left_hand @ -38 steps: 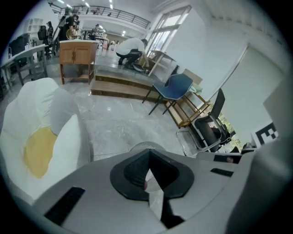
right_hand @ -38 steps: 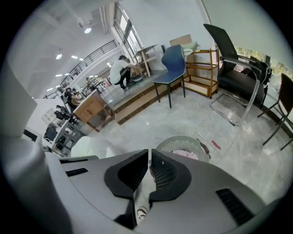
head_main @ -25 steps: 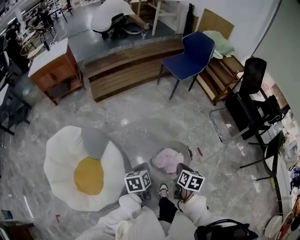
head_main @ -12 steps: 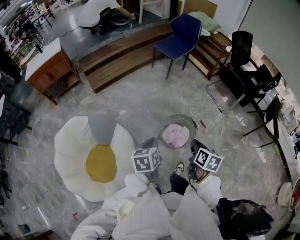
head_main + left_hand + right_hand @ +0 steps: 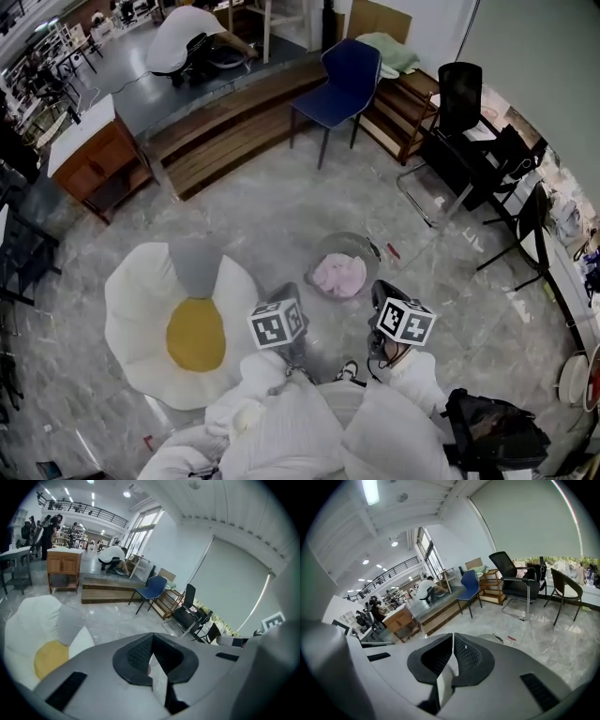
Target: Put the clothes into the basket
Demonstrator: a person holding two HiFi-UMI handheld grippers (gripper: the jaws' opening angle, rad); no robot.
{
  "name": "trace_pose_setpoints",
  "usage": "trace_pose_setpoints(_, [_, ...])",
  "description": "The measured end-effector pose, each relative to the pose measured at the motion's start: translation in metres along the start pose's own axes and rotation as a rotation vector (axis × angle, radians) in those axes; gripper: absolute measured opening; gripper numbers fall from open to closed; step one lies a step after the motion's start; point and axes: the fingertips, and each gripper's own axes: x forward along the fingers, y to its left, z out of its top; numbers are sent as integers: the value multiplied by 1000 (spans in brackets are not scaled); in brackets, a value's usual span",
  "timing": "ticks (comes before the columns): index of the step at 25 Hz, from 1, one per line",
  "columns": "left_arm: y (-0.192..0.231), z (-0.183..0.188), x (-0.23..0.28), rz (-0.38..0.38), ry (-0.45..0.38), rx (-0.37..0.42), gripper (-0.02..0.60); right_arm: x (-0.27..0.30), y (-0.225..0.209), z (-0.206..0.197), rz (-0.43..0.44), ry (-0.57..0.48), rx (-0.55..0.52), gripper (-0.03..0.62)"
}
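Note:
A round pale basket (image 5: 367, 251) stands on the marble floor with pink clothes (image 5: 339, 276) bunched inside it. My left gripper (image 5: 287, 292) hangs just left of the basket and nearer me, jaws shut and empty. On the basket's other side my right gripper (image 5: 380, 291) is also shut with nothing in it. In the left gripper view the jaws (image 5: 152, 638) meet at their tips over bare floor. The right gripper view shows its jaws (image 5: 453, 637) closed, with the basket rim (image 5: 492, 638) just beyond.
A big white egg-shaped cushion (image 5: 178, 323) with a yellow centre lies left of me. A blue chair (image 5: 342, 80), wooden steps (image 5: 234, 112) and black chairs (image 5: 459, 108) stand farther off. A small red thing (image 5: 392, 251) lies by the basket. A black bag (image 5: 492, 431) sits at my right.
Both grippers have risen and drawn back from the basket, still shut and empty. The pink clothes stay in the basket.

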Motion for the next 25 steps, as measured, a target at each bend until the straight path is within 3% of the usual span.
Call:
trace_pose_setpoints(10, [-43, -5, 3, 22, -21, 18, 5, -20, -33, -4, 31, 29, -19, 26])
trace_pose_setpoints(25, [-63, -5, 16, 25, -24, 45, 5, -12, -38, 1, 54, 62, -79, 23])
